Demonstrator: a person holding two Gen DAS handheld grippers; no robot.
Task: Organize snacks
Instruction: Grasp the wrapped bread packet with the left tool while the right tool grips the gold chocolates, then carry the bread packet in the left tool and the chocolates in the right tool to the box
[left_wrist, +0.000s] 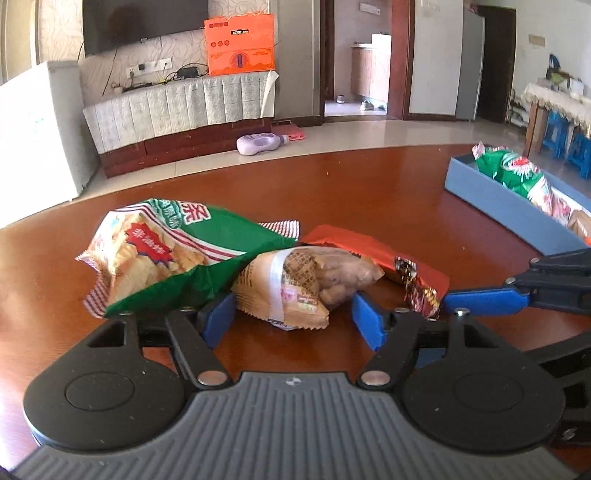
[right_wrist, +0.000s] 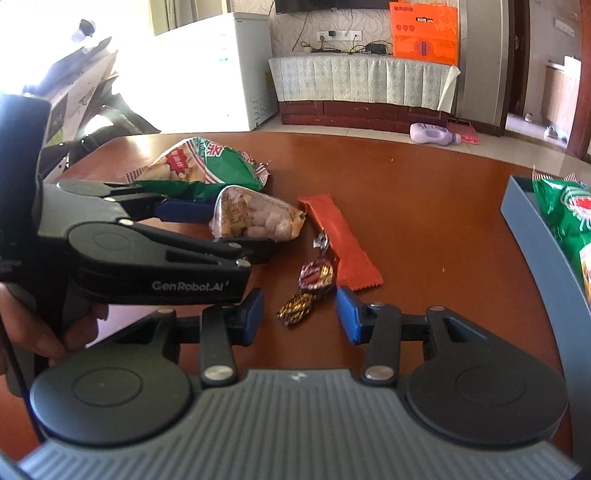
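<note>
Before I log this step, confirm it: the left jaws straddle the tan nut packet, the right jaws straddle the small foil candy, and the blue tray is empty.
One thing is wrong: the blue tray is not empty. The left wrist view shows green snack bags already in it. The rest holds: the left gripper has its jaws either side of the tan nut packet, the right gripper around the foil candy.

Each gripper (left_wrist: 293, 314) has a ribbed grey housing at 6 o'clock, flanked at 8 and 4 o'clock by 2 round black discs with a raised circle. 2 black link arms on silver rivets carry blue pads (left_wrist: 364, 321). The right gripper (right_wrist: 299, 317) looks the same. The left one, seen from the side, bears white "GenRobot.AI" lettering at 9 o'clock. A hand (right_wrist: 55, 332) shows bare fingers around a black grip.
</note>
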